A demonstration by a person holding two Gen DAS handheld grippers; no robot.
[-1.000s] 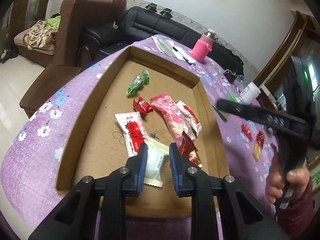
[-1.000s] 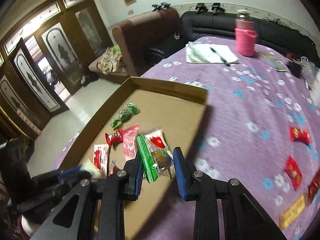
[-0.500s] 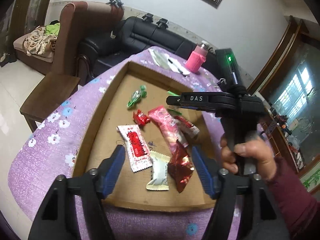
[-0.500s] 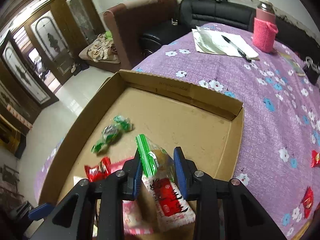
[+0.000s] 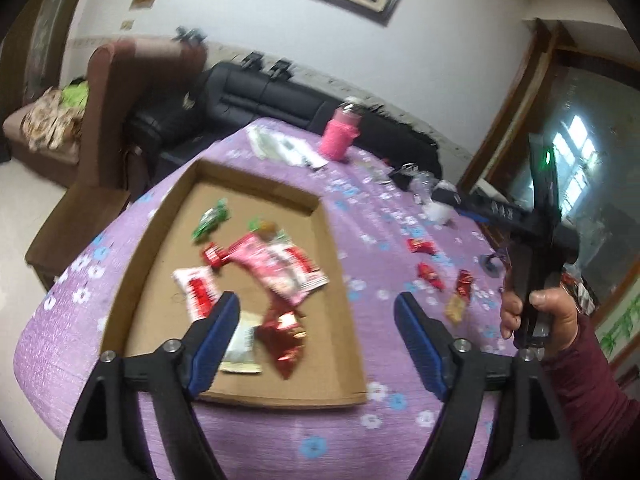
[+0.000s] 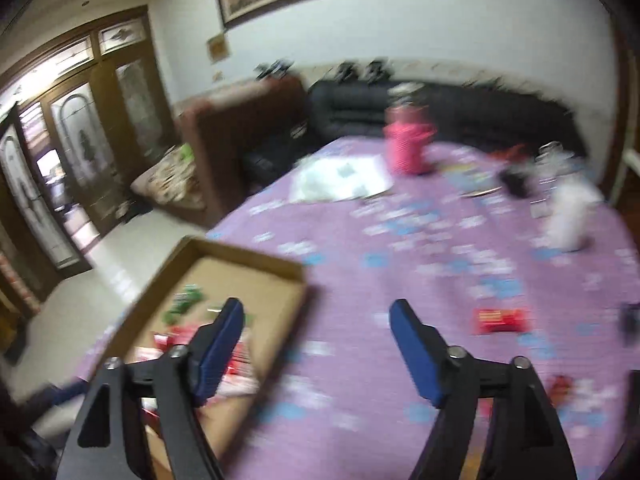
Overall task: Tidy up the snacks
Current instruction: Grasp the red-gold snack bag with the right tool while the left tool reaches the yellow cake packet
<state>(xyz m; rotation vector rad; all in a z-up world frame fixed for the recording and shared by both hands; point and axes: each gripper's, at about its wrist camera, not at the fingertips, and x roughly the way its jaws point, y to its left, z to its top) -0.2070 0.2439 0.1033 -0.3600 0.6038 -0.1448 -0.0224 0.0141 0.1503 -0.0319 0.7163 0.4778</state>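
Note:
A shallow cardboard tray (image 5: pixel 340 280) lies on the purple flowered tablecloth (image 5: pixel 384 360). In it are a green candy (image 5: pixel 210 218), a green-edged packet (image 5: pixel 264 228), a pink packet (image 5: pixel 272 268), a white-and-red packet (image 5: pixel 198 290), a white packet (image 5: pixel 240 344) and a dark red foil pack (image 5: pixel 282 338). My left gripper (image 5: pixel 316 312) hangs above the tray's near end, its jaws opening with nothing between them. My right gripper (image 6: pixel 316 316) is over the cloth just right of the tray (image 6: pixel 256 258), its jaws also opening and empty. The right wrist view is blurred.
Several loose snacks lie on the cloth right of the tray, among them a red one (image 5: pixel 421 245) (image 6: pixel 498 320) and a yellowish one (image 5: pixel 454 310). A hand (image 5: pixel 536 312) holds the other gripper at the right. A pink bottle (image 6: pixel 408 146), papers (image 6: pixel 340 180) and a white container (image 6: pixel 568 216) stand further back.
The left gripper let go of the white packet, opened wide and drew up and back. The right gripper dropped the green-edged packet in the tray, opened and swung right over the cloth.

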